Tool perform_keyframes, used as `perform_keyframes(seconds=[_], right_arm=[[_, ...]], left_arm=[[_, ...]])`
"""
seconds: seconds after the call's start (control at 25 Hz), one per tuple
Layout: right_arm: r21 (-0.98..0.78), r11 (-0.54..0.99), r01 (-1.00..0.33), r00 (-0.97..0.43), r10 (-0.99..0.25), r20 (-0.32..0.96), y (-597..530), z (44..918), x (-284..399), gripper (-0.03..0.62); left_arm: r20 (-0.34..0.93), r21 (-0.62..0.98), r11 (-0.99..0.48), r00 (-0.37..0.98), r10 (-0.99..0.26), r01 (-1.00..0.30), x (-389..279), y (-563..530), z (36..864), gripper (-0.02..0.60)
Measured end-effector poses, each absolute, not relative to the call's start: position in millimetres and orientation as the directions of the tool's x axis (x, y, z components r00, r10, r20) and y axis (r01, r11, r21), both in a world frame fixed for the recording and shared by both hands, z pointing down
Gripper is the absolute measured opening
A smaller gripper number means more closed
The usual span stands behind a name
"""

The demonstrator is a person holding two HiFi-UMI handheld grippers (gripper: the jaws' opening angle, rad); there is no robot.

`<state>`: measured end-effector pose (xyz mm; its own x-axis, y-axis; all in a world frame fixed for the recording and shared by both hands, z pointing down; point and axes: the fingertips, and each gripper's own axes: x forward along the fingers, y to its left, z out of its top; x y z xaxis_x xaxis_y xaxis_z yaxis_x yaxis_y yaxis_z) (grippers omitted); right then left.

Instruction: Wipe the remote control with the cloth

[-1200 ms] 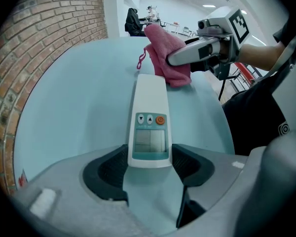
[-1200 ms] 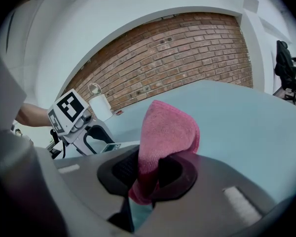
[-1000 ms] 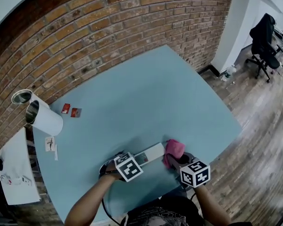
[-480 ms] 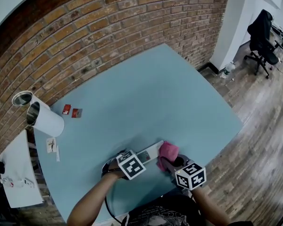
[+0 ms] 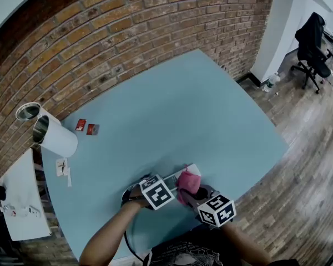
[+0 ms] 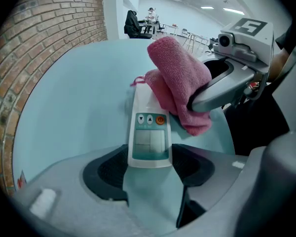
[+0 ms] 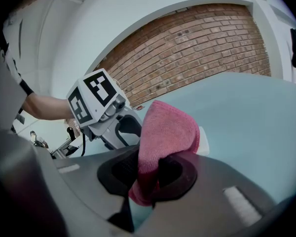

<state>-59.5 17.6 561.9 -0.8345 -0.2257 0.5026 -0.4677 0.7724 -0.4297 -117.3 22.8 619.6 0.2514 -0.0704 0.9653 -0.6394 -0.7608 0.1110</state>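
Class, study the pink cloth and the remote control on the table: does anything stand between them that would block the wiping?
Nothing visible does. The pink cloth, clamped in the right tool, lies directly on the remote control, beyond its buttons. The left tool grips the remote's near end, clear of the cloth.

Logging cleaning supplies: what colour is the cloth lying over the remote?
Pink cloth; clearest in the left gripper view.

Cloth [image 6: 180, 83]: pink. Remote control [image 6: 149, 132]: white, pale teal panel, orange button. Table [image 5: 172, 110]: light blue. Wall [image 5: 100, 32]: red-brown brick pattern. Left gripper [image 6: 149, 168], right gripper [image 7: 150, 174]: grey, black pads, black-and-white marker cubes. Floor [image 5: 305, 148]: brown wood planks.
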Motion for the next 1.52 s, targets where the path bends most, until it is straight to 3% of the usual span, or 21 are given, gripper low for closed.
perform_keyframes(seconds=[0.68,1.12,1.52], right_arm=[[-0.446,0.822,-0.354,-0.865,-0.105,0.491,36,557,-90,0.067],[-0.347,0.89,-0.297,-0.888,-0.123,0.444,-43,508,-112,0.067],[-0.254,0.966,-0.04,-0.825,0.112,0.554,-44,541,-170,0.067]], left_arm=[[0.963,0.112,-0.761,0.258,-0.074,-0.639,-117,24,619,0.278],[0.967,0.108,-0.764,0.246,-0.068,-0.636,-115,24,620,0.278],[0.973,0.106,-0.762,0.223,-0.052,-0.639,-114,24,619,0.278]])
